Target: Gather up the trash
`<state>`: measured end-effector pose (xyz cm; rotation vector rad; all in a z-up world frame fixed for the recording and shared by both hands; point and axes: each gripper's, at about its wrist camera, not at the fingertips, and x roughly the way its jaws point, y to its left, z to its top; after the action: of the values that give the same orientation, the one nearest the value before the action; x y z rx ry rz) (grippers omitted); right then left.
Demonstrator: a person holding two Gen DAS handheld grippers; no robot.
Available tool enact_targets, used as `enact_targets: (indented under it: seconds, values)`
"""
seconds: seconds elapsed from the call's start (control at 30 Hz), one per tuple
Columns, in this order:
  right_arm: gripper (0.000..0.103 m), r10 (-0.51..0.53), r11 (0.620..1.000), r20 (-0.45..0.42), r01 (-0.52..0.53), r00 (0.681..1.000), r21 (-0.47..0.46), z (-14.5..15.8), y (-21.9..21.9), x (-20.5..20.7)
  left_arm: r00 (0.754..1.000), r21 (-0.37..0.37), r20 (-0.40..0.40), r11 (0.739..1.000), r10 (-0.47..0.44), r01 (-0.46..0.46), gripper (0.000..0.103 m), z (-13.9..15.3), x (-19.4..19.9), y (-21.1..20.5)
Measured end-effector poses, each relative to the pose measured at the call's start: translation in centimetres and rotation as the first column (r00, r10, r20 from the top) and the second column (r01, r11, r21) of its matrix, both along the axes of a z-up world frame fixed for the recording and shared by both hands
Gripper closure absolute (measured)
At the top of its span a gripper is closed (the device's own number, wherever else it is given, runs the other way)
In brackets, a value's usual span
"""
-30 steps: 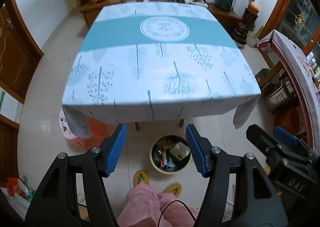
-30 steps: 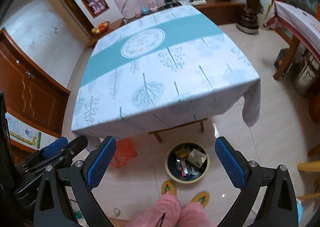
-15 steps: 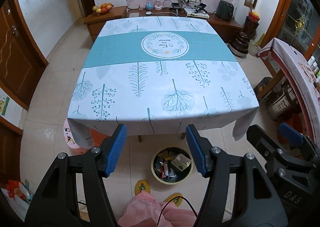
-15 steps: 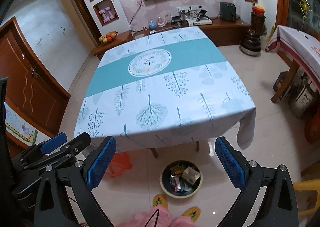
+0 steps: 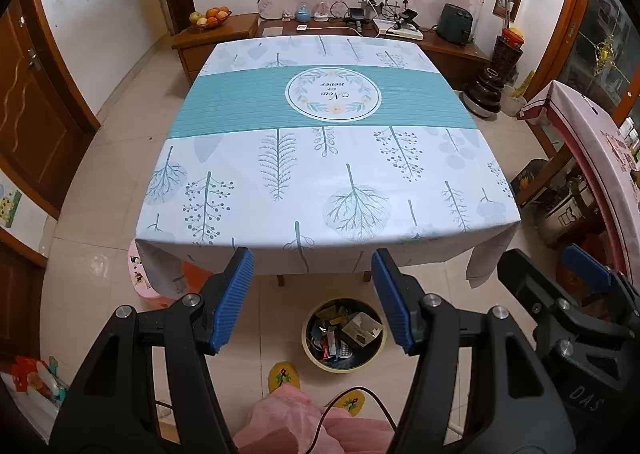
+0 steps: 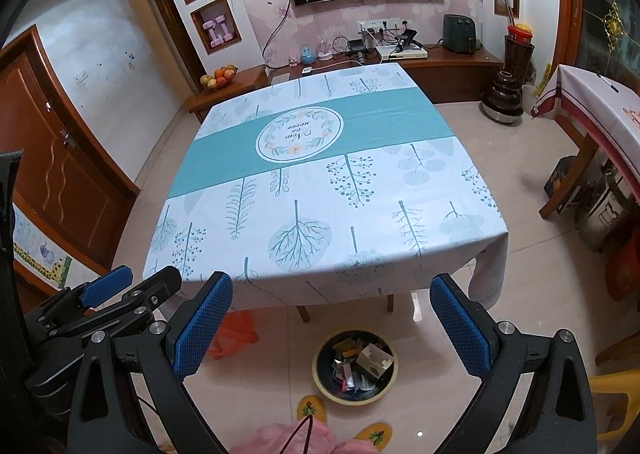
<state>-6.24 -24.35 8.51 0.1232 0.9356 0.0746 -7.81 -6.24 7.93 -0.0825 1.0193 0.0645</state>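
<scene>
A round trash bin (image 5: 343,335) (image 6: 355,366) stands on the floor just in front of the table, filled with wrappers and a crumpled carton. My left gripper (image 5: 313,286) hangs open above it with nothing between its blue pads. Wider apart stand the pads of my right gripper (image 6: 331,310), also open and holding nothing, above the bin and the table's near edge. The table (image 5: 328,174) (image 6: 320,194) wears a white and teal cloth with tree prints; I see no loose trash on it.
A person's pink-clad legs (image 5: 304,422) and yellow slippers (image 6: 310,408) are beside the bin. An orange bag (image 6: 234,334) lies under the table's left corner. A second covered table (image 6: 600,106) stands at right, a wooden cabinet (image 5: 340,34) behind.
Both grippers have risen and tilted up, so the whole tabletop and the far wall with the television have come into view. The bin sits lower in both views. Jaws unchanged.
</scene>
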Motion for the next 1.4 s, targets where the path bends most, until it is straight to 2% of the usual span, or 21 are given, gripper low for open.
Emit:
enact_targets:
  seconds: [1.4]
  values:
    - [0.003, -0.007, 1.000, 0.001, 0.007, 1.000, 0.003, 0.3, 0.2, 0.0, 1.000, 0.015, 0.001, 1.000, 0.008, -0.008, 0.045, -0.2, -0.7, 0.1]
